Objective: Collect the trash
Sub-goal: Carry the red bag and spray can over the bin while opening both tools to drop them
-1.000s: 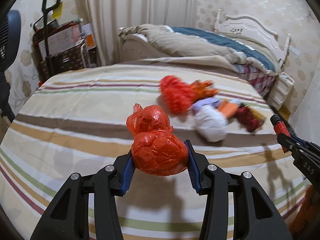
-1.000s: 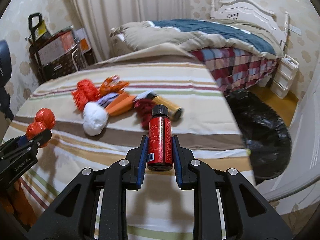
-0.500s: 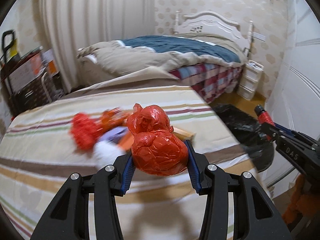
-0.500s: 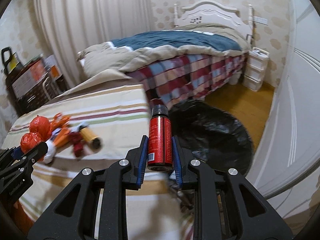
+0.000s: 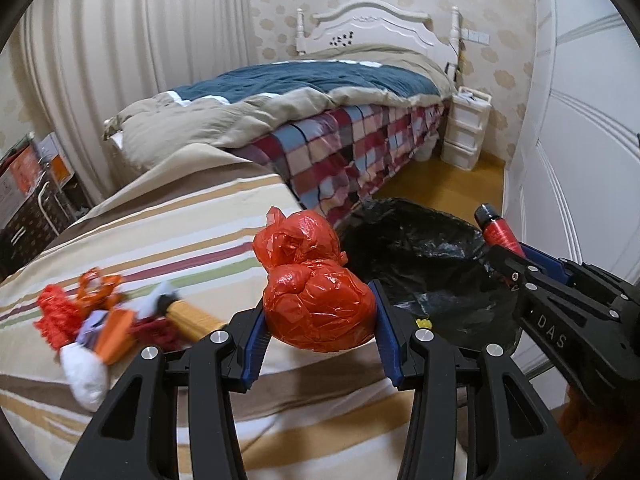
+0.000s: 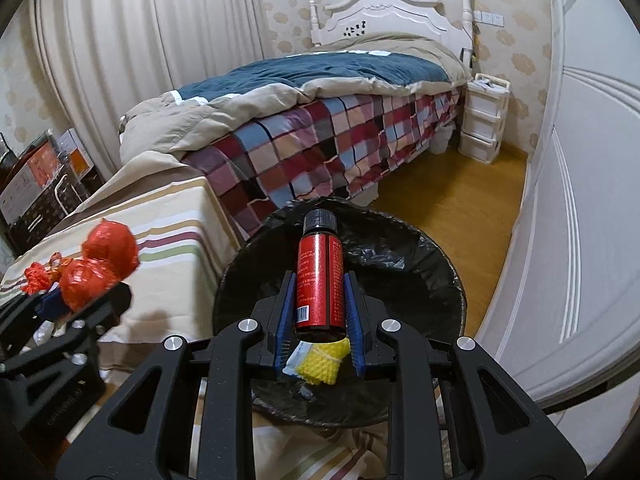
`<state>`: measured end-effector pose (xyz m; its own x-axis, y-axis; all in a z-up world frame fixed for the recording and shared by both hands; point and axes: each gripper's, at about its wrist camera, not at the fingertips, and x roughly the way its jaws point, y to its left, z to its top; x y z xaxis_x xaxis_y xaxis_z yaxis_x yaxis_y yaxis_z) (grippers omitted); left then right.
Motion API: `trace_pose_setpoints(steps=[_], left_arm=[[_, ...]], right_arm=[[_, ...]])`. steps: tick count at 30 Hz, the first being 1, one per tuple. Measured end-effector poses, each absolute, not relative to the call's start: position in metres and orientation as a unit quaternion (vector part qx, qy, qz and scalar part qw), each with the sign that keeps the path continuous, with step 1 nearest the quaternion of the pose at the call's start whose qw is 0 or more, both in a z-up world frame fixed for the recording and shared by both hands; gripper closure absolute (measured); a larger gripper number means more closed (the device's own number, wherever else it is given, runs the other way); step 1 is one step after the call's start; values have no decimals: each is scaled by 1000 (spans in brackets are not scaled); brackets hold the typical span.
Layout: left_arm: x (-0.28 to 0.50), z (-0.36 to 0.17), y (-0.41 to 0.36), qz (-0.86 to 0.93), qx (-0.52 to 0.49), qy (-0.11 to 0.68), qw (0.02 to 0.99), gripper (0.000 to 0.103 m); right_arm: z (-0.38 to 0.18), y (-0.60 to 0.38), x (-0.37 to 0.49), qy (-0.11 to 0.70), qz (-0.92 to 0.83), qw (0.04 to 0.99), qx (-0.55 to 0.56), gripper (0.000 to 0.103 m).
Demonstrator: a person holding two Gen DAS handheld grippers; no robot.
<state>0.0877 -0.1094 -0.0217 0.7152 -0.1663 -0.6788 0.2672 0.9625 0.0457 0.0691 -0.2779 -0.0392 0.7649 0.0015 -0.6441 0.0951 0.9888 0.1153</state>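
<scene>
My left gripper (image 5: 320,332) is shut on a knotted red plastic bag (image 5: 316,292), held over the right edge of the striped bed (image 5: 160,236). My right gripper (image 6: 320,320) is shut on a small red bottle with a black cap (image 6: 319,280), held upright over the black-lined trash bin (image 6: 420,264). The bin also shows in the left wrist view (image 5: 420,256), with the right gripper (image 5: 516,256) over it. Yellow foam netting and a white wrapper (image 6: 320,360) lie in the bin. A pile of trash (image 5: 108,324) lies on the striped bed at left.
A second bed with a checked blanket (image 6: 340,140) and white headboard stands behind the bin. A white drawer unit (image 6: 482,120) stands by it. White wardrobe doors (image 6: 592,200) close in on the right. Boxes and a cart (image 6: 36,184) stand at far left.
Both grippers have swung right from the trash pile toward the bin, each keeping its load. The red bottle is now over the bin; the red bag is at the bed's edge.
</scene>
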Motion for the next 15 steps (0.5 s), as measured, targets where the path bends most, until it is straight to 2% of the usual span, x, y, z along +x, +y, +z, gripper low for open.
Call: trace_pose_setpoints(steps=[15], left_arm=[[114, -40, -148, -112, 101, 373, 916, 56]], right_arm=[[-61, -303, 87, 361, -37, 928, 83, 80]])
